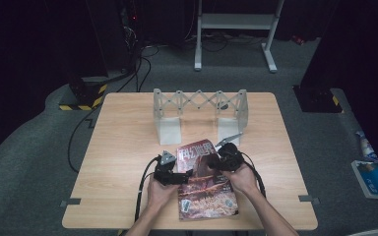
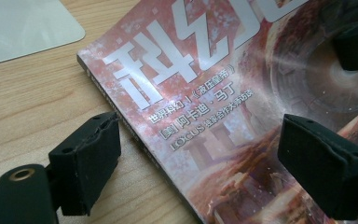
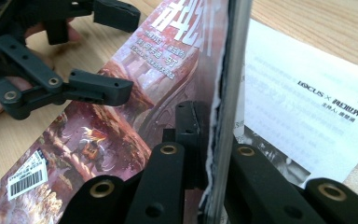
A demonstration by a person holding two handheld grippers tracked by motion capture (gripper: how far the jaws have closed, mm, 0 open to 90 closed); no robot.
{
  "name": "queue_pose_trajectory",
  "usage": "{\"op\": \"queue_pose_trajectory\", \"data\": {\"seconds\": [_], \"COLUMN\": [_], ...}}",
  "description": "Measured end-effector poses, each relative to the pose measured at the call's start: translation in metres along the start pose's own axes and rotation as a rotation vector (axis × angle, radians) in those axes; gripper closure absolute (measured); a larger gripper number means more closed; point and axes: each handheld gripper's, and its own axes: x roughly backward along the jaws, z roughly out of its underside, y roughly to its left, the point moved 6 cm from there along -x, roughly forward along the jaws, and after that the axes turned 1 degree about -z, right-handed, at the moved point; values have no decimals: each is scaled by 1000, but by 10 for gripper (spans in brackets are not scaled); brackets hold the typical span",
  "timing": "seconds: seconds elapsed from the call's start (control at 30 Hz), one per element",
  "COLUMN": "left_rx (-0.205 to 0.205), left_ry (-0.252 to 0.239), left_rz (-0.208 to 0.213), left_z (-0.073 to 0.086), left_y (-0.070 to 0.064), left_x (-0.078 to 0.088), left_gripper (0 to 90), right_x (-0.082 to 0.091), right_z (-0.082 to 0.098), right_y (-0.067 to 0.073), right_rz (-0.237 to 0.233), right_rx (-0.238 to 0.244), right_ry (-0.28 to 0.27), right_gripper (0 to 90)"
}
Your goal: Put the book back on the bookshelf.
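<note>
Left hand-held gripper [image 1: 189,175] holds its matte black jaws wide apart, one either side of the magazine's [image 1: 205,183] spine edge, not pressing it; right hand-held gripper [image 3: 213,154] is clamped on the lifted cover's edge — inner white pages show beside it; glossy, reddish, white-lettered, the magazine lies on the pale wood-grain counter [image 1: 123,147], near its front edge.

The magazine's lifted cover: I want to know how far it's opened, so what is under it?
Under the cover, clamped by the right gripper, lies a white printed page. The page's inner part is hidden behind the cover.
</note>
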Motion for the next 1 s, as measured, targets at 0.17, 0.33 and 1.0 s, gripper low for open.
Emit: {"op": "queue_pose_trajectory", "data": {"seconds": [0.17,0.33,1.0], "left_rx": [17,34,69], "left_ry": [-6,-10,-6], "left_rz": [17,44,127], "left_z": [0,-1,0], "left_y": [0,1,-1], "left_x": [0,0,3], "left_gripper": [116,84,95], "right_x": [6,10,11], "right_z": [0,-1,-1], "right_y": [4,8,14], "right_rz": [-8,-19,-75], "right_rx": [42,72,148], "right_ry": [-24,-43,-90], "right_gripper": [875,876,876]}}
